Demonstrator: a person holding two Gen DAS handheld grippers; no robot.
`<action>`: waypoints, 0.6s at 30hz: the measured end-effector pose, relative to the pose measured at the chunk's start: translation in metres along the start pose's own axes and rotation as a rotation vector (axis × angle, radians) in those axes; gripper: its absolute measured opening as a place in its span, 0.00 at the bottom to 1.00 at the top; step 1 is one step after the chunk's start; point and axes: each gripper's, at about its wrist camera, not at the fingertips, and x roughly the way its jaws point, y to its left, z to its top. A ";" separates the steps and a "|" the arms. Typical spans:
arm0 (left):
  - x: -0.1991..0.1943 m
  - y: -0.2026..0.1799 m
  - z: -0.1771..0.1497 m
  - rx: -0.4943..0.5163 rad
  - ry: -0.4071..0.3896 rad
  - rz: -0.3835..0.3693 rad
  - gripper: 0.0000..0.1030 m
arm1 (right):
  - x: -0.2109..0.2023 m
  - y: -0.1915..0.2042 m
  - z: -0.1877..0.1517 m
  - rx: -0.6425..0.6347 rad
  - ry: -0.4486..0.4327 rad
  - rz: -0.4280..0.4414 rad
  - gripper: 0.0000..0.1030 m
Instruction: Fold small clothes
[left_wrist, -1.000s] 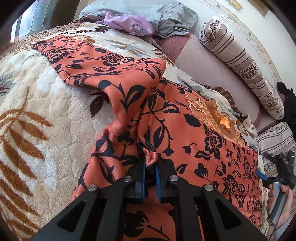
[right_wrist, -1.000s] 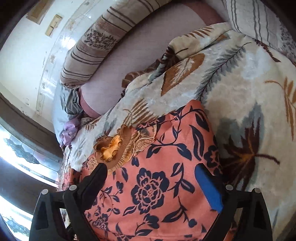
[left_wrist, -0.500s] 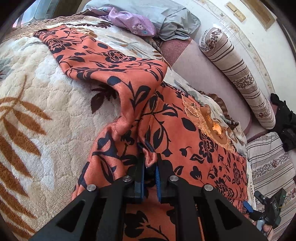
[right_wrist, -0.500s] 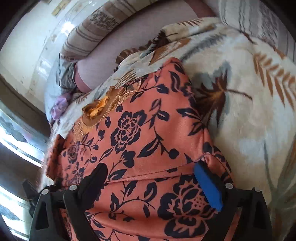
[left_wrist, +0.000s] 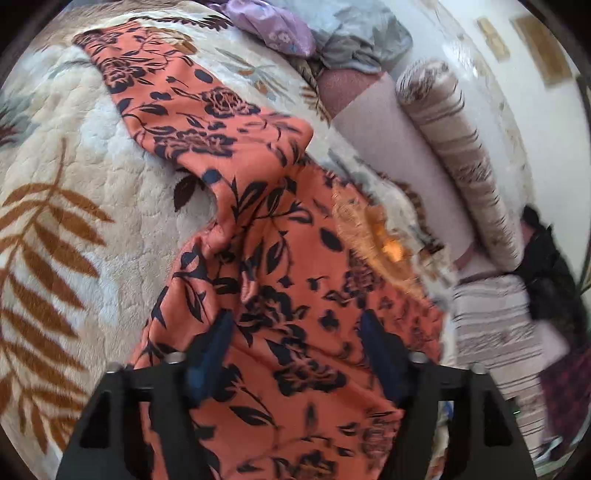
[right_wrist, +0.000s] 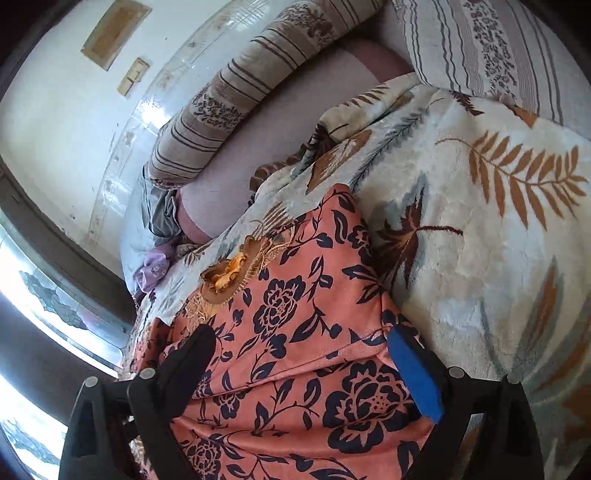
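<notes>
An orange garment (left_wrist: 280, 229) with a dark blue flower print lies spread on a cream leaf-patterned blanket (left_wrist: 74, 206); one sleeve runs toward the upper left. A gold embroidered neckline (left_wrist: 373, 236) shows at its right. My left gripper (left_wrist: 295, 332) hovers over the body of the garment, its jaws opening wide, pads clear of the cloth, and a small pinched ridge of fabric stands just ahead of it. In the right wrist view the same garment (right_wrist: 295, 332) lies under my right gripper (right_wrist: 299, 350), which is open above it, near the folded right edge.
A striped bolster (left_wrist: 454, 158) and a striped pillow (left_wrist: 495, 332) lie along the wall side. Purple and grey clothes (left_wrist: 317, 33) are heaped at the far end of the bed. A window (right_wrist: 33, 295) is at the left in the right wrist view.
My left gripper let go of the pinched fold, opened wide and rose a little. The right gripper slid across the garment toward its right edge, staying open.
</notes>
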 end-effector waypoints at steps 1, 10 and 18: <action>-0.018 0.002 0.006 -0.023 -0.042 -0.020 0.88 | 0.005 -0.001 -0.002 0.010 0.014 -0.015 0.93; -0.070 0.133 0.123 -0.416 -0.271 0.024 0.87 | 0.032 0.014 -0.025 -0.136 0.036 -0.152 0.94; -0.034 0.163 0.214 -0.409 -0.303 0.005 0.87 | 0.044 0.018 -0.037 -0.228 0.033 -0.212 0.99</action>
